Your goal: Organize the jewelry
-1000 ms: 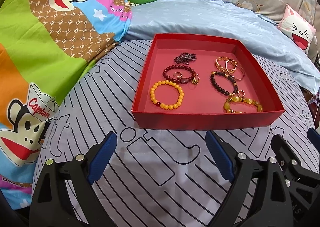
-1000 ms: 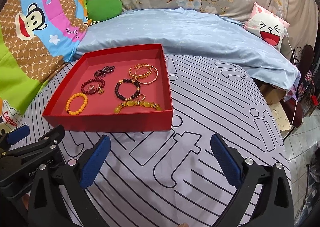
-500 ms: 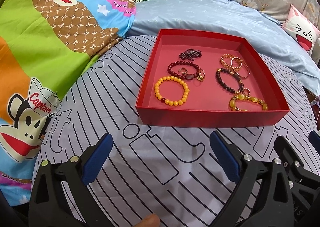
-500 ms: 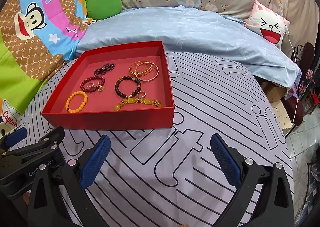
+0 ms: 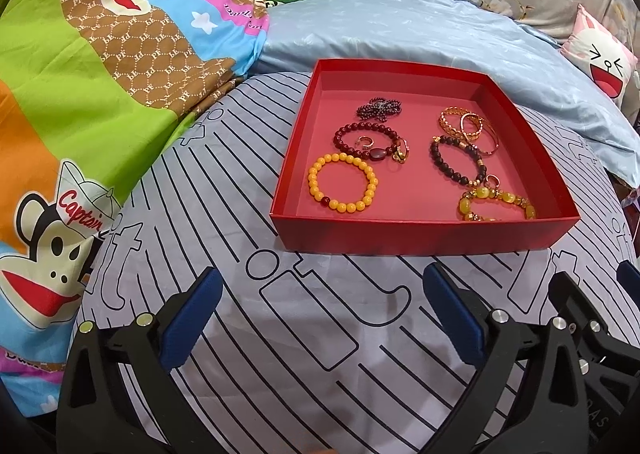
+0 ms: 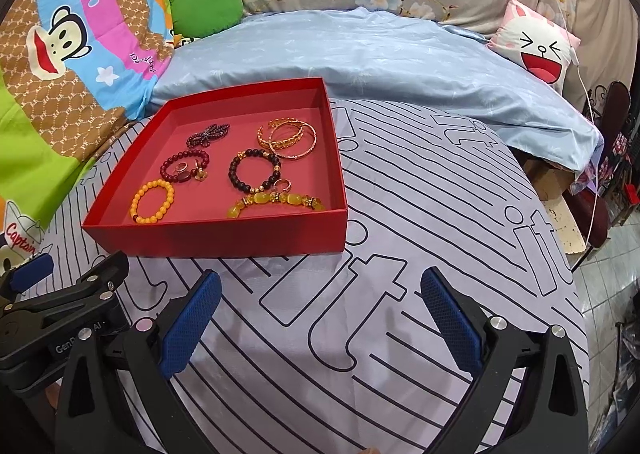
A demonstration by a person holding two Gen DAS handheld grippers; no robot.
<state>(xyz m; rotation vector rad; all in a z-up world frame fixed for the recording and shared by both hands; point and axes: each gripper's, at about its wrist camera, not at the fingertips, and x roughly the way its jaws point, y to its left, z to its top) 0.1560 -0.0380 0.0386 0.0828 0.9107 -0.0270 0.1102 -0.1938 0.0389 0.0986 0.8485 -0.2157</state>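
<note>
Resting on the striped grey sheet (image 5: 248, 334), the red tray (image 5: 420, 236) sits at about 12 o'clock from the left gripper (image 5: 320, 318) and 11 o'clock from the right gripper (image 6: 320, 318). Inside it, the orange bead bracelet (image 5: 342, 182) lies at 7 o'clock, the dark red bracelet (image 5: 370, 142) just beyond it, the gold bangles (image 5: 470, 128) at 1 o'clock, the black bead bracelet (image 5: 456, 160) near them, and the yellow stone bracelet (image 5: 496, 206) at 5 o'clock. Both tongs gape wide, holding nothing, short of the tray. A pale blue quilt (image 6: 380, 58) lies behind.
</note>
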